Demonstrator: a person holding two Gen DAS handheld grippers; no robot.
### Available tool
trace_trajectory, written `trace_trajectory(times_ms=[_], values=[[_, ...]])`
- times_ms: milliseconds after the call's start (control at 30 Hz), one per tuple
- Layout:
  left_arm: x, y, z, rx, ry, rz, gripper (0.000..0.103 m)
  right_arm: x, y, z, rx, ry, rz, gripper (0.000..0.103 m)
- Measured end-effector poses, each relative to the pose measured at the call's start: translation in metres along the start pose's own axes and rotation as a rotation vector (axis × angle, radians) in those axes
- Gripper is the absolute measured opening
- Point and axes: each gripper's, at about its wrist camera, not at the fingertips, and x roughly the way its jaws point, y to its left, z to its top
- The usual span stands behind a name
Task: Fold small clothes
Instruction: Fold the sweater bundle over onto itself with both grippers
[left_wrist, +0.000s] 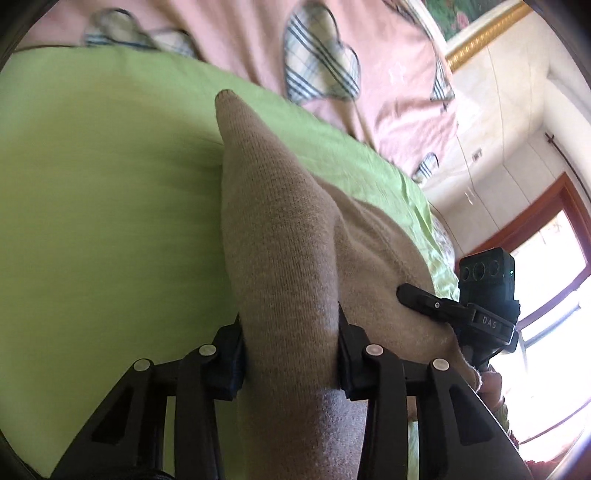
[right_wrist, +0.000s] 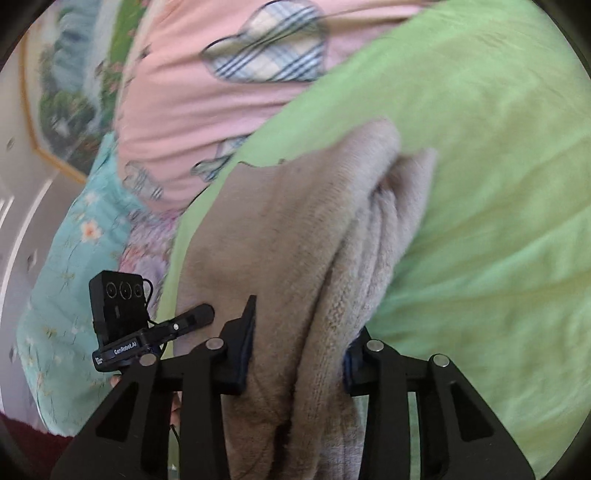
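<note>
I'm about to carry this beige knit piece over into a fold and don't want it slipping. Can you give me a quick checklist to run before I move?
1. Left gripper closed on the beige knit garment: ok, fabric fills the gap between both pads.
2. Right gripper closed on the garment: ok, a bunched fold sits between its pads.
3. Garment flat before folding: not ok, it is ridged and bunched between the grippers.
4. Garment lies on the green sheet: ok.
5. Landing spot clear: ok, bare green cloth beside the garment.
6. Far edges of the garment aligned: cannot tell, hidden by folds.
</note>
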Motion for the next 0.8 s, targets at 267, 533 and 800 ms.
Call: trace_trajectory(times_ms=[267, 533, 800], values=[[-0.12, 0.046, -0.052, -0.055, -0.104, 0.157, 0.039, 0.074, 0.074, -0.032, -0.095, 0.091, 0.187, 0.037], [-0.125, 0.095, -0.089, -0.143, -0.066, 0.179, 0.048, 0.131, 0.088, -0.064, -0.124, 0.212, 0.133, 0.038], [-0.142, 0.098, -0.085, -0.156, -0.123, 0.176, 0.06, 0.099, 0.092, -0.053, -0.128, 0.137, -0.025, 0.061]])
